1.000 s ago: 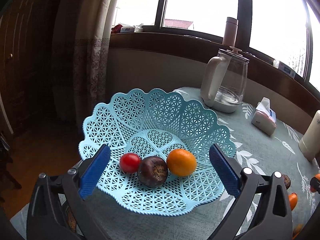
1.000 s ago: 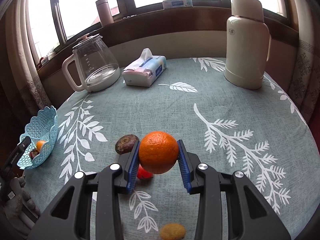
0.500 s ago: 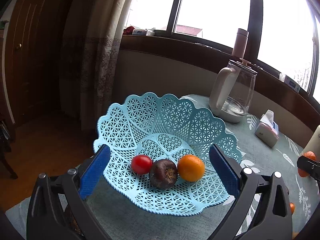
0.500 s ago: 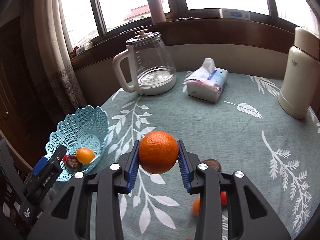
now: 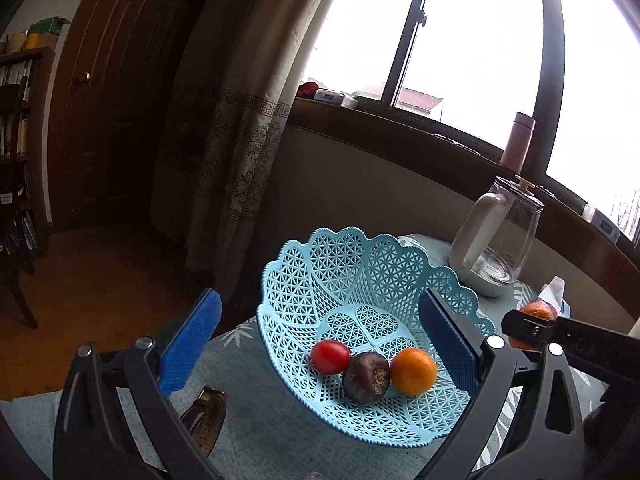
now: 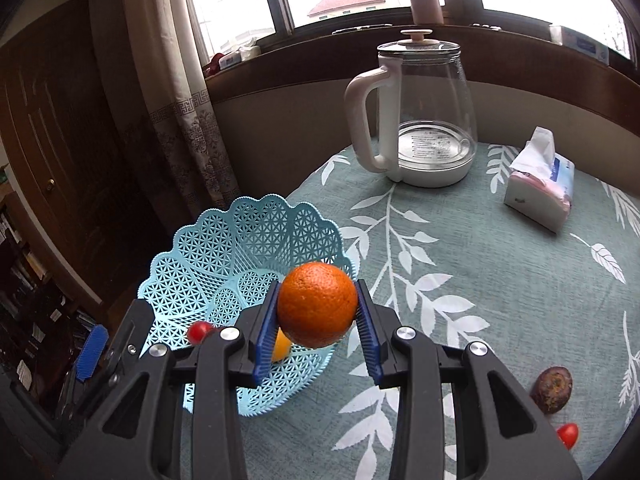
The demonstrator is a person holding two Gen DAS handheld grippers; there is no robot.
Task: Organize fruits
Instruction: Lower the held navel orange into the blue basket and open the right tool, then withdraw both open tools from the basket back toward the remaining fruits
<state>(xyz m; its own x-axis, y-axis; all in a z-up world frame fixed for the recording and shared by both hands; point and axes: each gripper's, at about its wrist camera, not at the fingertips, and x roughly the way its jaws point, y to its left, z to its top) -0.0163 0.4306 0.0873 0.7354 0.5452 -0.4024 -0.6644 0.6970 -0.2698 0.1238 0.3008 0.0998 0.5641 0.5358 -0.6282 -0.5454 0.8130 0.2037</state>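
Note:
A light blue lattice basket (image 5: 344, 272) (image 6: 224, 248) stands at the table's left edge. Inside lie a red tomato (image 5: 329, 357), a dark purple fruit (image 5: 366, 377) and a small orange (image 5: 413, 371). My left gripper (image 5: 320, 340) is open, its blue pads on either side of the basket's near part. My right gripper (image 6: 318, 320) is shut on a large orange (image 6: 317, 304), held above the basket's right rim. That orange (image 5: 536, 312) also shows at the right of the left wrist view.
A glass kettle (image 6: 424, 108) and a tissue pack (image 6: 540, 188) stand further back on the leaf-patterned tablecloth (image 6: 460, 264). A dark fruit (image 6: 552, 390) and a red tomato (image 6: 568, 435) lie at the right. A curtain (image 5: 232, 140) hangs past the table edge.
My right gripper has carried the large orange left across the table to the basket's rim. The left gripper has swung leftward, staying open around the basket.

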